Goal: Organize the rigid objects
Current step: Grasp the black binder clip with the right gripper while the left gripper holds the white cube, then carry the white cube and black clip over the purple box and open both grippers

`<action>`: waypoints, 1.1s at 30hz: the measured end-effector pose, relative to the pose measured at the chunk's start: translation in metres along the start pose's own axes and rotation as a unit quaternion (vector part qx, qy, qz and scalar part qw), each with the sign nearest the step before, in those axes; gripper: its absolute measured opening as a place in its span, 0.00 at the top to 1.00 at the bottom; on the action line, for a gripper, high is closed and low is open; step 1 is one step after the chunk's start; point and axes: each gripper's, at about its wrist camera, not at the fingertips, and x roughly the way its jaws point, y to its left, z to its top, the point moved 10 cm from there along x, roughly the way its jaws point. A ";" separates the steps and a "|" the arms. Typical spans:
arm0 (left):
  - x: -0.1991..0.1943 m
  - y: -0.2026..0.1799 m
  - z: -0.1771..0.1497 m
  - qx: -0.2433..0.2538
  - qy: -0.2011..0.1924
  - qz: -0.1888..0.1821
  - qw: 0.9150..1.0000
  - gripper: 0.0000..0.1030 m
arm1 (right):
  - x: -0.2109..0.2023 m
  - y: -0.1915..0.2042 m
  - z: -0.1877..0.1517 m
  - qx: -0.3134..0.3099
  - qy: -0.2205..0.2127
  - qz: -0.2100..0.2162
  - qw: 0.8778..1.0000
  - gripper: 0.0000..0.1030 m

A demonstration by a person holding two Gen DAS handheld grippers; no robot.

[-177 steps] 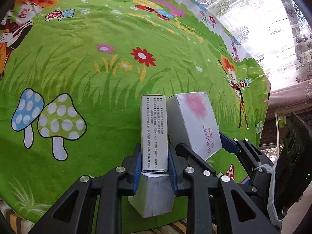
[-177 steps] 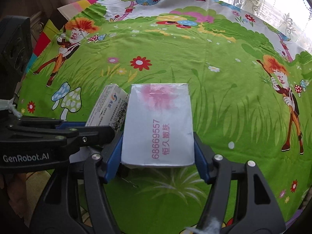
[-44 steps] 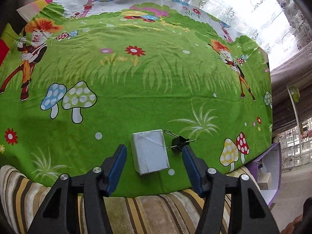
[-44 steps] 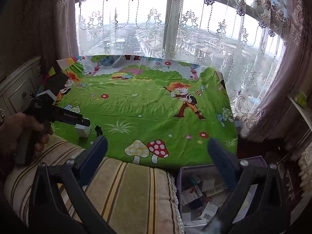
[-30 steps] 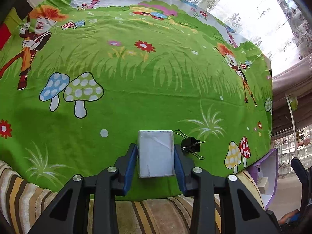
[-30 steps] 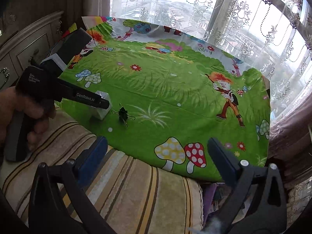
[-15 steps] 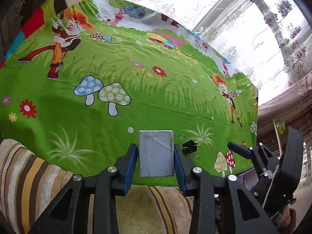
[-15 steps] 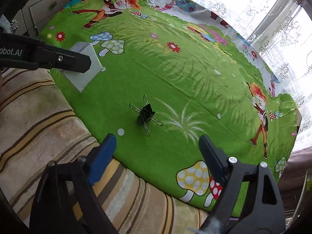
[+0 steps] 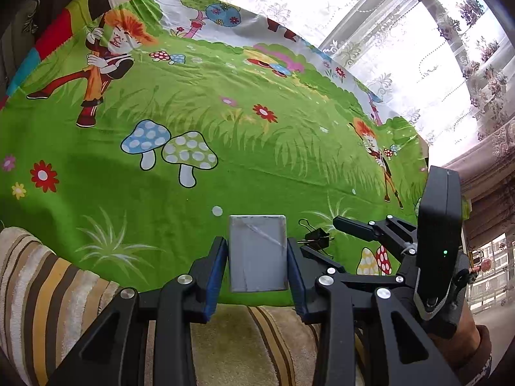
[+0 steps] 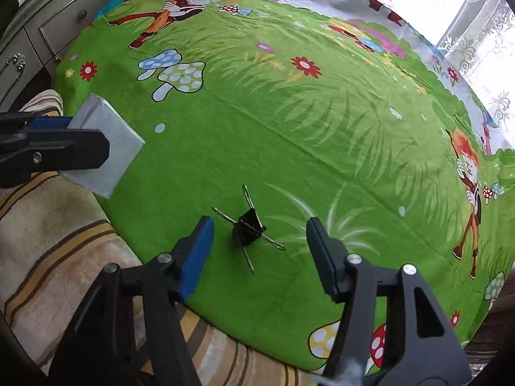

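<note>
Right hand-held gripper lowered around black clip; jaws just narrowed, clip not yet pinched. Left hand-held gripper kept clamped on grey box, lifted off green sheet. Clip judged next picked.

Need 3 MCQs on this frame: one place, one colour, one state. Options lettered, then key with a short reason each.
1. Where is the black metal binder clip?
A. On the green cartoon-print cloth
B. On the striped cushion
C. In the left gripper

2. What colour is the small rectangular box?
A. Red
B. Grey-white
C. Yellow

3. What is the right gripper doing?
A. Clamping the clip
B. Holding the box
C. Astride the clip, pads clear

Key: A, clip rests on green fabric. B, pale grey faces. C, gaps both sides while its jaws have been closing; the left gripper holds the box.
</note>
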 end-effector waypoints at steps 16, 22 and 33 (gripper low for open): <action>0.001 0.000 -0.001 0.003 0.000 0.004 1.000 0.63 | -0.022 0.003 -0.007 0.034 -0.027 0.018 0.999 0.79; -0.005 -0.005 0.001 0.012 -0.011 0.007 1.000 0.63 | -0.052 -0.007 -0.015 0.072 -0.058 0.008 0.996 0.80; -0.024 -0.038 -0.007 0.036 -0.026 -0.021 0.999 0.63 | -0.113 -0.024 -0.047 0.120 -0.108 -0.058 0.985 0.80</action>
